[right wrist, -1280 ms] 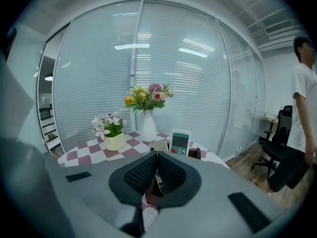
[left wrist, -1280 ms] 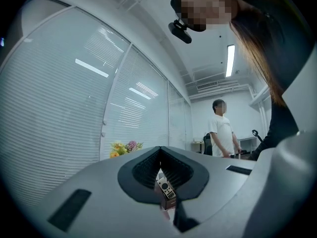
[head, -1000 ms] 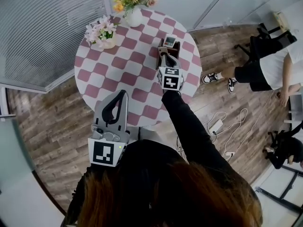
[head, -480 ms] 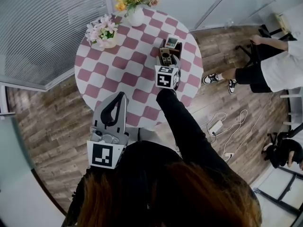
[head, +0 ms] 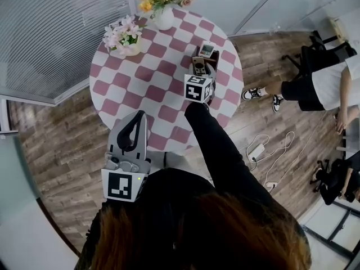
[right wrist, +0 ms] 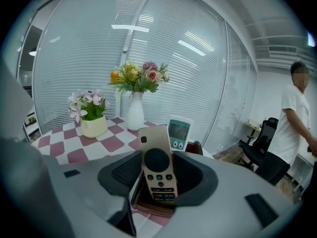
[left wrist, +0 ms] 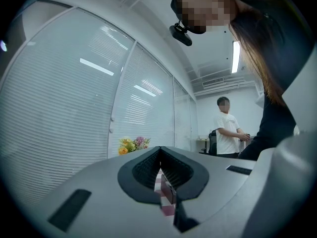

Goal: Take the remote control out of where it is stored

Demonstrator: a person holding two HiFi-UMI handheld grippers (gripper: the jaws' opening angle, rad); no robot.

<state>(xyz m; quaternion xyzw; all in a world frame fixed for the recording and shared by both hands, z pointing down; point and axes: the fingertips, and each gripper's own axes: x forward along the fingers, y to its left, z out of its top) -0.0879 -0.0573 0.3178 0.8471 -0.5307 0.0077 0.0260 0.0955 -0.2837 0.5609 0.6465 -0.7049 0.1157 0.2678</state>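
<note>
A gold remote control [right wrist: 157,170] stands upright in a dark brown holder [right wrist: 153,208] on the round checkered table [head: 146,89]. A white remote with a screen [right wrist: 178,133] stands behind it in the same holder. My right gripper [right wrist: 158,157] reaches around the gold remote [head: 198,66], one jaw on each side, and the jaws are closing; a thin gap still shows at the left pad. My left gripper [head: 139,116] hangs over the table's near edge, away from the holder, jaw tips together and empty [left wrist: 160,150].
A white vase of mixed flowers [head: 160,16] and a cream pot of pink flowers [head: 122,41] stand at the table's far side. A person [head: 320,83] stands on the wooden floor to the right. Cables and a white adapter [head: 264,151] lie on that floor.
The right gripper's jaws, shut a second ago in front of the holder, have opened, and the gold remote is between them. The left gripper has barely moved.
</note>
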